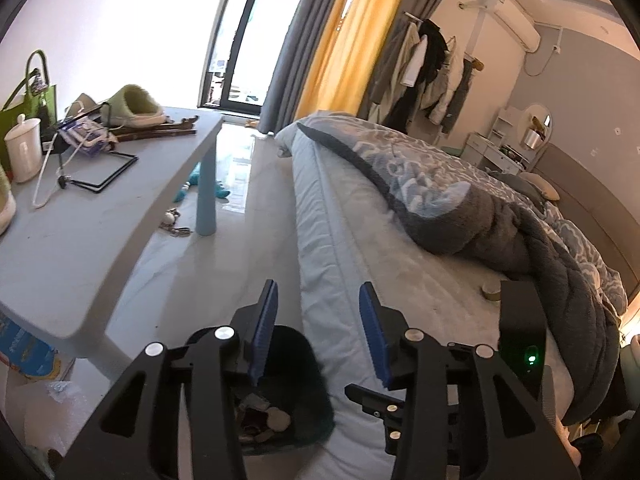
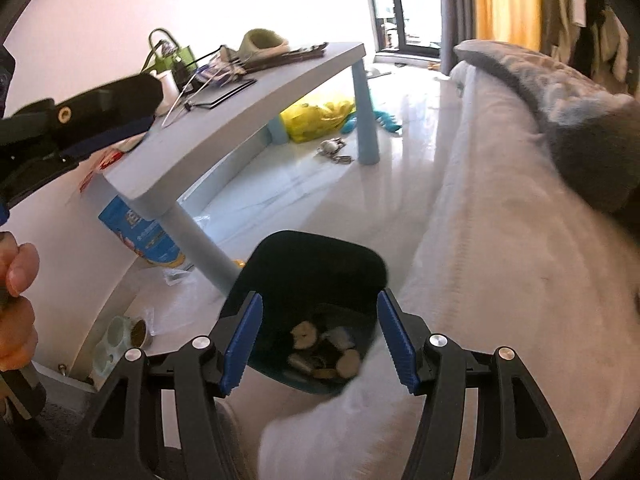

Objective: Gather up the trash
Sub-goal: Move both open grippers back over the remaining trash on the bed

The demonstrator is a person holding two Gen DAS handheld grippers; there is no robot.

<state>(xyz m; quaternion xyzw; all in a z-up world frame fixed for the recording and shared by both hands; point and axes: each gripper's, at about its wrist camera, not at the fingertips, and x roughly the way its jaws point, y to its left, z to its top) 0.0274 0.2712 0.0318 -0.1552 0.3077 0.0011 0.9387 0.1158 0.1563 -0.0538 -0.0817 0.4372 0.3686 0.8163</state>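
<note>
A dark green trash bin (image 2: 312, 276) stands on the floor beside the bed, with several bits of trash (image 2: 326, 354) in its bottom. My right gripper (image 2: 320, 344) is open and empty, hovering right over the bin's mouth. In the left wrist view the bin (image 1: 296, 384) sits low, under my left gripper (image 1: 316, 328), which is open and empty above the bed's edge. A small round tin (image 1: 491, 291) lies on the mattress near the quilt. The other gripper (image 2: 100, 116) shows at the left of the right wrist view.
A grey low table (image 1: 100, 216) with a white mug (image 1: 23, 148), slipper (image 1: 134, 106) and cables stands left. The bed (image 1: 400, 248) with a grey quilt fills the right. A yellow bag (image 2: 316, 114), blue box (image 2: 140, 232) and pet bowls (image 2: 124, 338) lie on the floor.
</note>
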